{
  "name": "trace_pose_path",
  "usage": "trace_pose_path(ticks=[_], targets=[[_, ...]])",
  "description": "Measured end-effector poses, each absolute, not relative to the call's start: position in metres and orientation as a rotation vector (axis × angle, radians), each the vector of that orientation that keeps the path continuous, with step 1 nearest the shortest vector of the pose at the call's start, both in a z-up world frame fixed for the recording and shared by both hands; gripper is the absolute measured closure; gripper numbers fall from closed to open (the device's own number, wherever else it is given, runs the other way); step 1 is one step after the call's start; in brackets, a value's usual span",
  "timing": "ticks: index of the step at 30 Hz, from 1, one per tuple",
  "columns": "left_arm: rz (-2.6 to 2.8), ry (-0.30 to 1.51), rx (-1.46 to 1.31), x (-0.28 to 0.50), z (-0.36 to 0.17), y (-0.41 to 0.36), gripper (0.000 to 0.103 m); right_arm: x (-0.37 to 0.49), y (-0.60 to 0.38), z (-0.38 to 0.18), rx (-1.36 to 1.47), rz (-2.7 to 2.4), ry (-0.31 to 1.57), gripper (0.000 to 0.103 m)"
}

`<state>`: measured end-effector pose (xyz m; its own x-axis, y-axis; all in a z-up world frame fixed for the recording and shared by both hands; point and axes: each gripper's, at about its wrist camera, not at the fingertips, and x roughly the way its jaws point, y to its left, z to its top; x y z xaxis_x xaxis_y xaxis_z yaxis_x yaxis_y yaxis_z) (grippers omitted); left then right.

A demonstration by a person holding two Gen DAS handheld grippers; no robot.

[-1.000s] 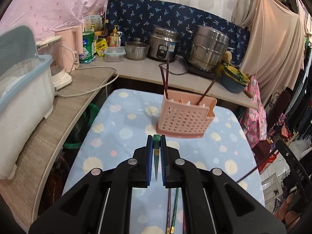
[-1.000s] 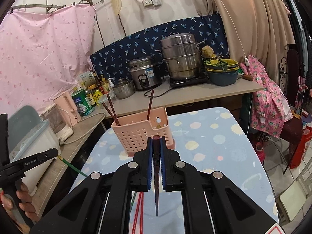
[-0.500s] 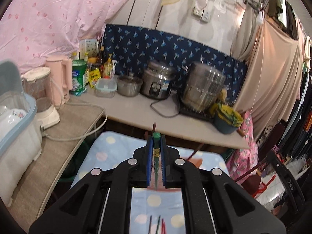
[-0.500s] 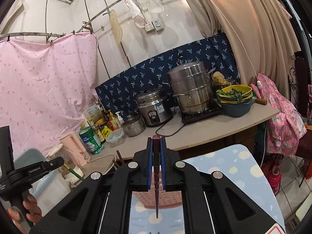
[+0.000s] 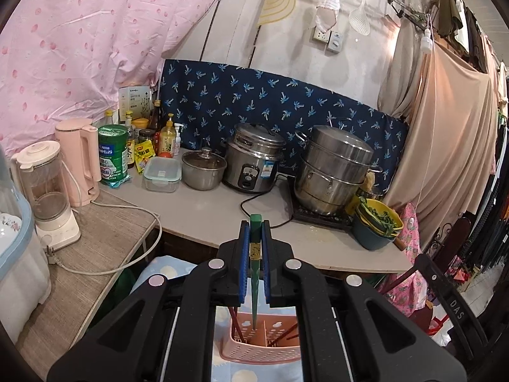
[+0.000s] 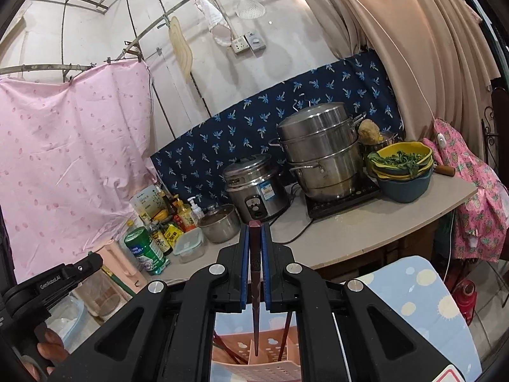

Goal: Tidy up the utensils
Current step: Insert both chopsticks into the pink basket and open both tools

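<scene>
Over the pink perforated plastic utensil basket (image 5: 261, 348) | left gripper (image 5: 255, 248) pinches a green tapered chopstick (image 5: 255, 273), tip pointing into basket | right gripper (image 6: 254, 251) pinches a dark red chopstick (image 6: 255, 289), tip inside basket (image 6: 257, 369)

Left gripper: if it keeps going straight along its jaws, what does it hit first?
Probably the grey countertop: the left gripper points over it, toward the black cord. Depth is unclear. The green chopstick it holds hangs down into the pink basket.

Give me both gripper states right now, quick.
Left gripper: shut on a green chopstick.
Right gripper: shut on a dark red chopstick.
</scene>
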<state>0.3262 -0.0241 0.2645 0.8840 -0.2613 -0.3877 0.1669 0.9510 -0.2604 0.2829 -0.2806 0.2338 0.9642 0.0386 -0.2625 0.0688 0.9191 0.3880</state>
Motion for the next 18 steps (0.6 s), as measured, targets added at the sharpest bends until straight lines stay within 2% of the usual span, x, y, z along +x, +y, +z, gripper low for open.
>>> trace_pose_path(ticks=[8, 16, 17, 18], targets=[[-0.227, 0.524, -0.215, 0.351, 0.223, -0.032, 0.096, 0.310, -0.279, 0.186, 0.411, -0.027, 0.375, 0.096], [-0.238, 0.571, -0.215, 0.362, 0.200, -0.037, 0.095, 0.321, -0.278, 0.163, 0.405, -0.040, 0.427, 0.096], [-0.237, 0.572, -0.217, 0.362, 0.199, -0.037, 0.095, 0.321, -0.278, 0.162, 0.403, -0.039, 0.434, 0.095], [-0.234, 0.572, -0.217, 0.362, 0.198, -0.037, 0.090, 0.322, -0.278, 0.161, 0.404, -0.042, 0.438, 0.094]])
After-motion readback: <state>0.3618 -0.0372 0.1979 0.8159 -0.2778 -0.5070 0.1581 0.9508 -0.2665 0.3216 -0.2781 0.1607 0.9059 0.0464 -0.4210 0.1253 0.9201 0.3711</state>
